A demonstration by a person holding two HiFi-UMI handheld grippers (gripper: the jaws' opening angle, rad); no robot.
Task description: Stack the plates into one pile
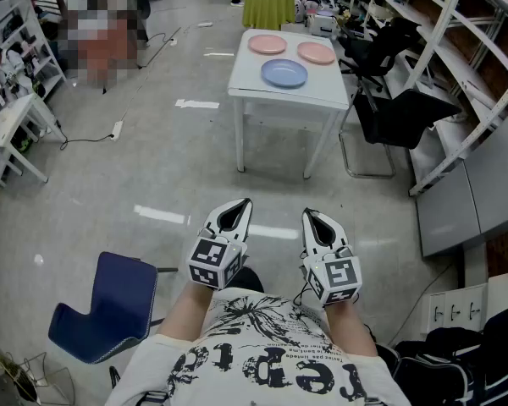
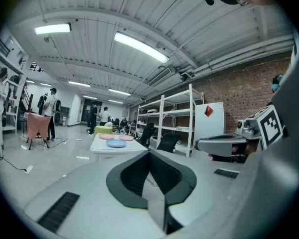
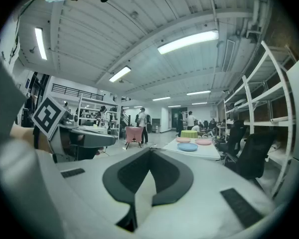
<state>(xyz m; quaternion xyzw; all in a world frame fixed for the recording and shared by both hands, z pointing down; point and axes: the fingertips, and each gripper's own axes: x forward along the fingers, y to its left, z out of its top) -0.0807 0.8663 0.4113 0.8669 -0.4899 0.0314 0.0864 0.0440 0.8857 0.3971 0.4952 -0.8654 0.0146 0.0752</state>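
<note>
Plates [image 1: 267,44] [image 1: 316,52] [image 1: 284,73], two pink and one blue, lie unstacked on white table [image 1: 322,91]; left tongs [image 1: 246,202], right tongs [image 1: 307,213] closed, empty.

Lower left, a blue chair [image 1: 110,307] stands on the grey floor [image 1: 152,167]. Straight ahead there's a white counter [image 1: 326,91], with a black office chair [image 1: 402,112] just beside its right edge. Beyond it, a round table under a yellow-green cloth [image 1: 268,7]. White shelving [image 1: 457,66] runs along the right, and a power strip [image 1: 117,129] with its cable lies on the floor at left.
</note>
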